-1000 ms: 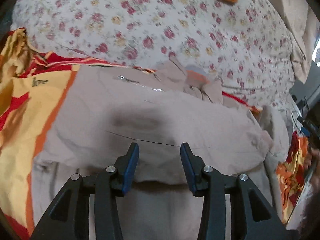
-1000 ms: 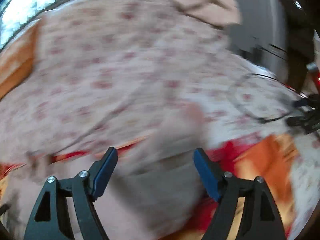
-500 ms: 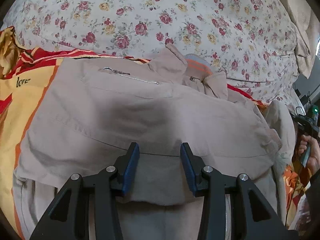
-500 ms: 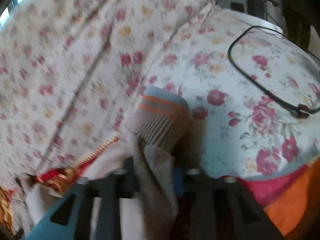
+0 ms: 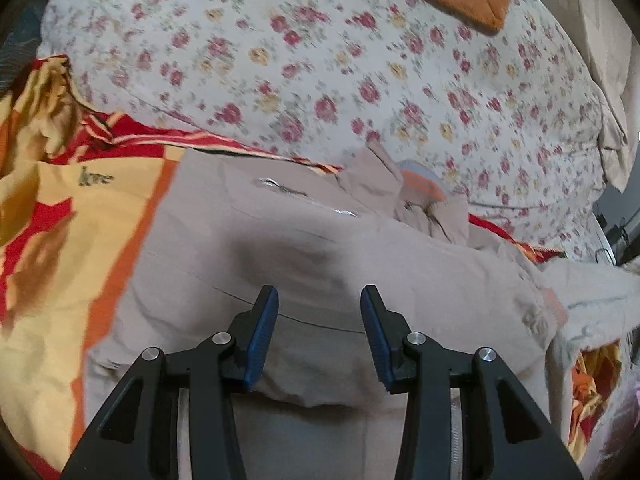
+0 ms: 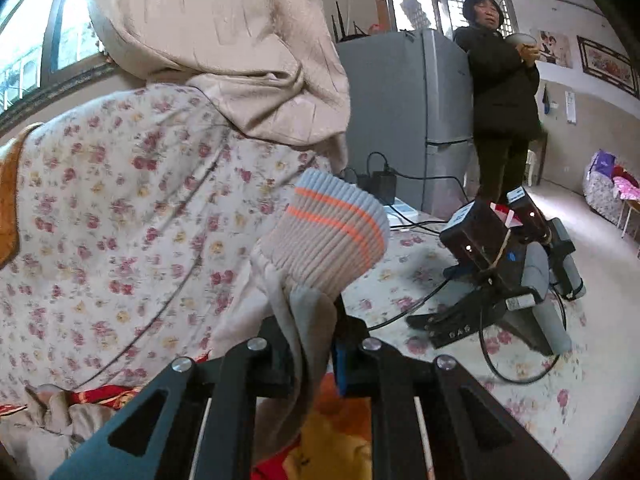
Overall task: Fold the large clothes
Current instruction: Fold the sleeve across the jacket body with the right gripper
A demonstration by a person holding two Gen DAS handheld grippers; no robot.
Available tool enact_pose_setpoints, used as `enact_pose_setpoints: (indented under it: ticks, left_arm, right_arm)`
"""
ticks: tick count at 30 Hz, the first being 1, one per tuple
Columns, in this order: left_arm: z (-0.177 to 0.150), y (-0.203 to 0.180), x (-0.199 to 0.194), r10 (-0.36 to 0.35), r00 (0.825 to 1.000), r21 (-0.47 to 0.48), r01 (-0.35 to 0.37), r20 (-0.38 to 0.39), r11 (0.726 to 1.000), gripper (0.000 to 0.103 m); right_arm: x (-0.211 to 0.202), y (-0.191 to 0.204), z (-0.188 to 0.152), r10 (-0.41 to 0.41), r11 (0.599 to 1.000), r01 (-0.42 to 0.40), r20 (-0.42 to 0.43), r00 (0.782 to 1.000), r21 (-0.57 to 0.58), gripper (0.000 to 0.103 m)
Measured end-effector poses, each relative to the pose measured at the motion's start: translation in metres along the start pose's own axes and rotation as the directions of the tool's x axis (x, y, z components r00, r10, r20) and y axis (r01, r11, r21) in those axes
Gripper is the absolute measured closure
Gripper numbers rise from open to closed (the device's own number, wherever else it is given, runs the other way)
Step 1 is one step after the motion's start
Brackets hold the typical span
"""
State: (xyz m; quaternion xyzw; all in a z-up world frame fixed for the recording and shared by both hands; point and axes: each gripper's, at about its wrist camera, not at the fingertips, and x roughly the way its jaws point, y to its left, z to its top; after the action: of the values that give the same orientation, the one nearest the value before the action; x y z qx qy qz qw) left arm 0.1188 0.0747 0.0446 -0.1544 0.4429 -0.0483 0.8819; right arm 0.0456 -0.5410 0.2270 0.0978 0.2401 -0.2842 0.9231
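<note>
Since a second ago the right gripper (image 6: 316, 344) has gone from gaping above the beige fabric to being clamped on it, and its view has swung up from the bed to take in the room. Its black fingers with blue pads are pinched tight on the sleeve of the beige zip-front jacket (image 5: 320, 280), just below the ribbed knit cuff (image 6: 332, 232) with grey and orange stripes, which stands up above the jaws. The cloth hangs down between the fingers, over the red and yellow printed blanket (image 6: 332, 452).

The left gripper (image 5: 320, 336) hovers with its jaws partly apart above the jacket's lower body; nothing lies between the pads, and whether the tips touch the cloth cannot be told. The jacket is spread flat on the red, orange and yellow blanket (image 5: 60, 240), its collar and metal zip (image 5: 304, 196) towards the white quilt with small red and yellow flowers (image 5: 320, 60).

In the right wrist view a spare black handheld gripper (image 6: 500, 276) rests on the flowered sheet beside a looped black cable (image 6: 492, 364). A person in dark clothes (image 6: 504, 100) stands by a grey refrigerator (image 6: 404, 108).
</note>
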Motion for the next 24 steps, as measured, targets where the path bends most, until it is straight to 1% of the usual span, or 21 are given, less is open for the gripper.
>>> enact_pose_setpoints:
  ticks: [2, 4, 5, 7, 9, 10, 12, 13, 14, 16, 17, 18, 19, 20, 21, 23, 24]
  left_arm:
    - [0.003, 0.006, -0.002, 0.000, 1.000, -0.021, 0.000, 0.003, 1.000, 0.065]
    - [0.007, 0.013, -0.006, -0.005, 1.000, -0.046, 0.005, 0.008, 0.999, 0.065]
    - [0.008, 0.016, -0.008, -0.004, 1.000, -0.055, 0.004, 0.016, 0.998, 0.065]
    - [0.013, 0.022, -0.013, 0.010, 0.999, -0.071, -0.007, 0.038, 0.997, 0.065]
    - [0.016, 0.026, -0.016, 0.020, 0.998, -0.082, -0.016, 0.052, 0.997, 0.065]
    - [0.017, 0.028, -0.016, 0.022, 0.998, -0.089, -0.017, 0.054, 0.996, 0.065]
    - [0.018, 0.032, -0.013, 0.023, 0.998, -0.101, -0.018, 0.050, 0.995, 0.065]
    - [0.018, 0.032, -0.011, 0.022, 0.999, -0.103, -0.017, 0.046, 0.995, 0.065]
    - [0.018, 0.032, -0.009, 0.018, 0.999, -0.102, -0.015, 0.037, 0.995, 0.065]
    - [0.017, 0.029, -0.004, 0.004, 1.000, -0.092, -0.002, 0.026, 0.996, 0.065]
    - [0.016, 0.026, -0.002, -0.008, 1.000, -0.081, 0.009, 0.018, 0.997, 0.065]
    - [0.016, 0.023, 0.000, -0.020, 1.000, -0.073, 0.021, 0.013, 0.997, 0.065]
    - [0.015, 0.020, 0.000, -0.028, 1.000, -0.066, 0.028, 0.010, 0.997, 0.065]
    - [0.015, 0.017, 0.001, -0.037, 0.999, -0.057, 0.037, 0.007, 0.998, 0.065]
    - [0.014, 0.012, 0.002, -0.052, 0.999, -0.042, 0.052, 0.001, 0.998, 0.065]
    - [0.013, 0.006, 0.004, -0.075, 0.997, -0.027, 0.075, -0.007, 0.997, 0.065]
    - [0.013, 0.003, 0.004, -0.086, 0.996, -0.022, 0.086, -0.008, 0.996, 0.065]
  right_arm:
    - [-0.011, 0.016, -0.007, 0.036, 0.999, -0.036, -0.007, 0.999, -0.034, 0.088]
    - [-0.021, 0.049, -0.021, 0.121, 0.990, -0.124, -0.038, 0.992, -0.072, 0.088]
    - [-0.024, 0.069, -0.030, 0.174, 0.980, -0.178, -0.058, 0.983, -0.085, 0.088]
    - [-0.039, 0.123, -0.055, 0.297, 0.942, -0.310, -0.111, 0.948, -0.128, 0.088]
    - [-0.053, 0.172, -0.078, 0.385, 0.897, -0.410, -0.159, 0.909, -0.169, 0.088]
    - [-0.055, 0.198, -0.096, 0.424, 0.871, -0.455, -0.184, 0.887, -0.186, 0.088]
    - [-0.057, 0.256, -0.138, 0.486, 0.811, -0.541, -0.258, 0.835, -0.221, 0.088]
    - [-0.057, 0.278, -0.158, 0.499, 0.791, -0.564, -0.283, 0.819, -0.239, 0.088]
    - [-0.054, 0.303, -0.182, 0.508, 0.764, -0.591, -0.322, 0.799, -0.258, 0.088]
    - [-0.041, 0.337, -0.225, 0.491, 0.731, -0.620, -0.411, 0.768, -0.286, 0.085]
    - [-0.034, 0.348, -0.248, 0.467, 0.714, -0.628, -0.459, 0.756, -0.308, 0.083]
    - [-0.028, 0.357, -0.270, 0.420, 0.701, -0.625, -0.509, 0.751, -0.344, 0.083]
    - [-0.028, 0.358, -0.282, 0.388, 0.692, -0.618, -0.530, 0.754, -0.372, 0.081]
    - [-0.029, 0.356, -0.288, 0.388, 0.676, -0.627, -0.536, 0.750, -0.388, 0.078]
    - [-0.036, 0.349, -0.289, 0.411, 0.656, -0.645, -0.531, 0.741, -0.391, 0.074]
    - [-0.047, 0.333, -0.282, 0.438, 0.631, -0.669, -0.531, 0.725, -0.392, 0.046]
    - [-0.055, 0.321, -0.276, 0.454, 0.619, -0.679, -0.525, 0.720, -0.395, 0.043]
